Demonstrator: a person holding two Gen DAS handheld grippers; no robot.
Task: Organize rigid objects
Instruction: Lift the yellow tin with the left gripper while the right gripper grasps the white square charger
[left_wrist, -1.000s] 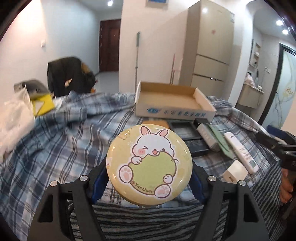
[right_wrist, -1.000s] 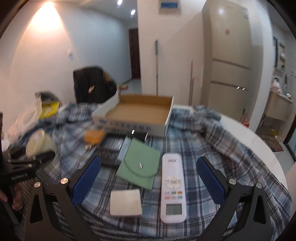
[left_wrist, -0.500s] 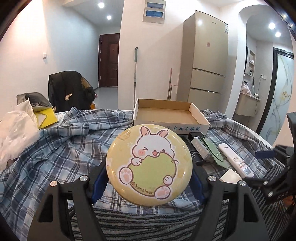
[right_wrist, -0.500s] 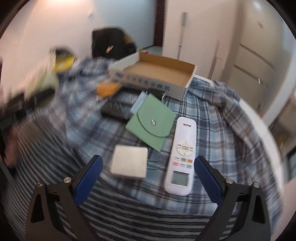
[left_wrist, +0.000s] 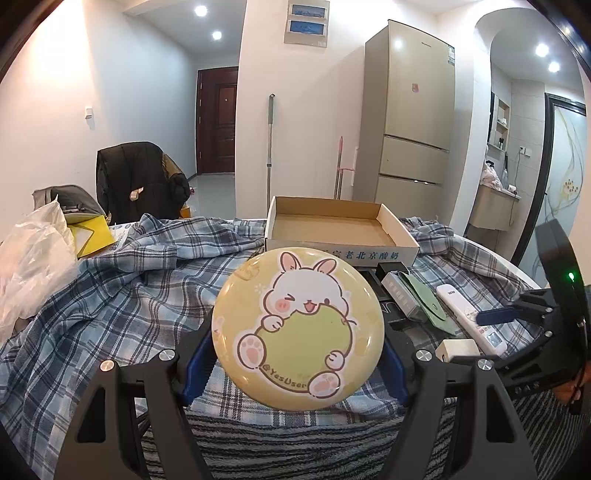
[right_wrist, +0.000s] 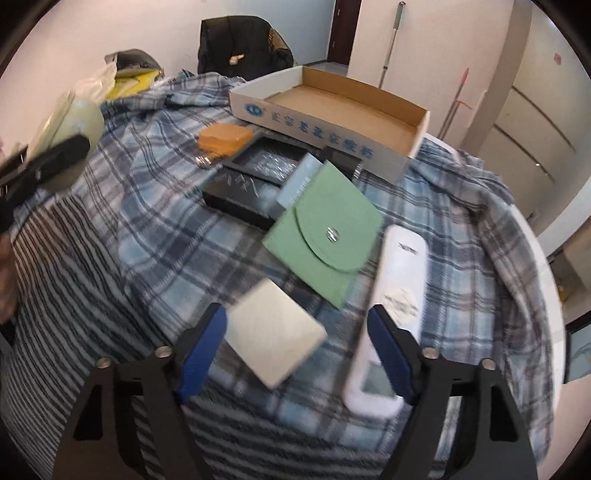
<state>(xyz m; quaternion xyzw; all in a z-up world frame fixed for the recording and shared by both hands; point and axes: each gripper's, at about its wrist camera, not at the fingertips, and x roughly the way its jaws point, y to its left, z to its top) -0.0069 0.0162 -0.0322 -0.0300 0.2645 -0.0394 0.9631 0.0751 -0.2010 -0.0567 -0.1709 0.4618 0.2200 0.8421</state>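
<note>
The left gripper (left_wrist: 298, 363) is clamped on the round yellow bunny tin (left_wrist: 297, 328), its 2 blue pads pressed against the rim, holding it above the plaid cloth (left_wrist: 122, 295) short of the cardboard tray (left_wrist: 338, 242). The right gripper (right_wrist: 295, 347) is closing, with the white square block (right_wrist: 275, 334) lying between its jaws; the pads (right_wrist: 201, 349) do not yet press on it. Risk 1: the block sits cornerwise to the jaws, so closing could meet its corners and spin or squirt it out rather than seat flat. Risk 2: the right-hand pad hangs just over the white remote (right_wrist: 389, 314), which lies just beside the block, and could catch or drag it, or pinch the loose cloth. Risk 3: the tin is gripped only at its smooth curved edge and could slip if tilted. Compared with 1 second earlier, the right gripper has dropped and pitched downward toward the block, rolled so the scene appears slanted, and narrowed from its widest spread; the left gripper's hold on the tin is unchanged, though it now looks more level, showing more of the room.
</note>
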